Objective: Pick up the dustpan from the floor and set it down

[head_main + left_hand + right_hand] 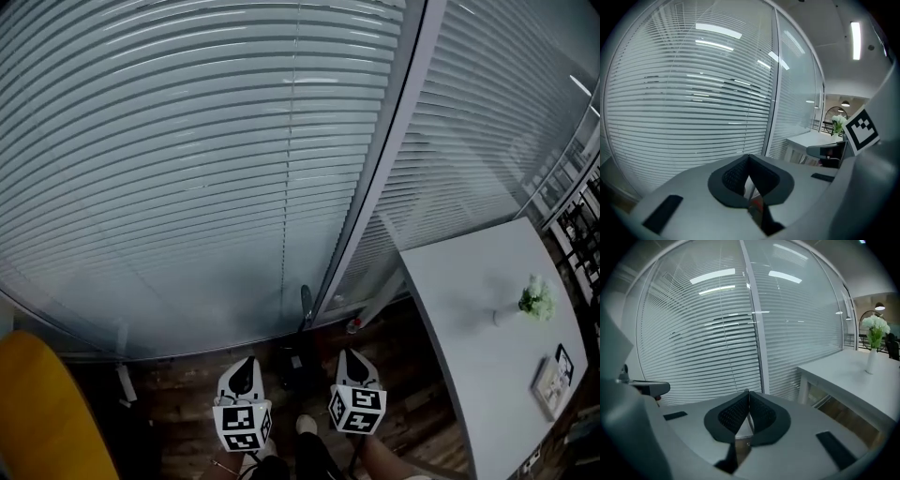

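Observation:
In the head view a dark dustpan (pixel 296 364) stands on the wooden floor against the glass wall, its slim handle (pixel 307 302) rising upright beside the wall post. My left gripper (pixel 246 362) hangs just left of it and my right gripper (pixel 352 355) just right of it, both pointing at the blinds. In the left gripper view the left gripper (pixel 749 158) has its pads meeting at the tips, with nothing between them. In the right gripper view the right gripper (pixel 748 392) is likewise shut and empty. The dustpan shows in neither gripper view.
Venetian blinds (pixel 187 169) behind glass fill the front. A white table (pixel 469 300) stands at the right, bearing a vase of white flowers (pixel 536 298) and a framed picture (pixel 553 375). A yellow rounded object (pixel 42 412) sits at the lower left. A small red-tipped item (pixel 353 325) lies by the wall.

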{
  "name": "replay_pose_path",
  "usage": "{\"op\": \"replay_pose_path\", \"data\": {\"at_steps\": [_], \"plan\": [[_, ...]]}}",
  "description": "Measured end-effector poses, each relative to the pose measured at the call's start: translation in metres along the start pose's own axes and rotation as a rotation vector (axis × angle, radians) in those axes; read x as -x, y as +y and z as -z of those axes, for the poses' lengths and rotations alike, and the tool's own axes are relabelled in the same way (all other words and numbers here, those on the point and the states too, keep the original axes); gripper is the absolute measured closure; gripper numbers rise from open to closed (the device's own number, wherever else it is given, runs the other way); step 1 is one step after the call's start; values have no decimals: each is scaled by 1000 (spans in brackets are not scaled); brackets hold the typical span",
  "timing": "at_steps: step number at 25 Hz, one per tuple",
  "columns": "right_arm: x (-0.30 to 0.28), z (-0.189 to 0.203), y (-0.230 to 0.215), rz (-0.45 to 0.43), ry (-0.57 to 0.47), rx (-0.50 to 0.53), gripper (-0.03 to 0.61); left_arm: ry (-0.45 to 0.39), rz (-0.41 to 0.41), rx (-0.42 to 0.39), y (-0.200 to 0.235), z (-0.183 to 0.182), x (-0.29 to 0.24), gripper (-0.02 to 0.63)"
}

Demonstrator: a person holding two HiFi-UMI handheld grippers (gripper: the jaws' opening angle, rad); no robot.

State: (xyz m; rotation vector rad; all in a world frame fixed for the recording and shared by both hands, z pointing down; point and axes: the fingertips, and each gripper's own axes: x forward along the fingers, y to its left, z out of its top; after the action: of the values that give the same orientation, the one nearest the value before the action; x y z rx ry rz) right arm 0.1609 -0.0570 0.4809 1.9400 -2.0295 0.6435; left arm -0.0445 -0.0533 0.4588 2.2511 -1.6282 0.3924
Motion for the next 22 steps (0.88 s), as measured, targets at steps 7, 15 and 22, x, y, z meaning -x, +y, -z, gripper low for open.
{"op": "replay_pose_path", "data": {"at_steps": [7,15,22], "plan": [[-26,51,1,-37,64,4,548,68,7,48,-2,51,-28,609],[-57,93,8,-53,84,20,548,70,-39,95,16,95,-58,609],[-82,137,13,-95,96,4,547,74,-94,129,39,139,-65,609]]}}
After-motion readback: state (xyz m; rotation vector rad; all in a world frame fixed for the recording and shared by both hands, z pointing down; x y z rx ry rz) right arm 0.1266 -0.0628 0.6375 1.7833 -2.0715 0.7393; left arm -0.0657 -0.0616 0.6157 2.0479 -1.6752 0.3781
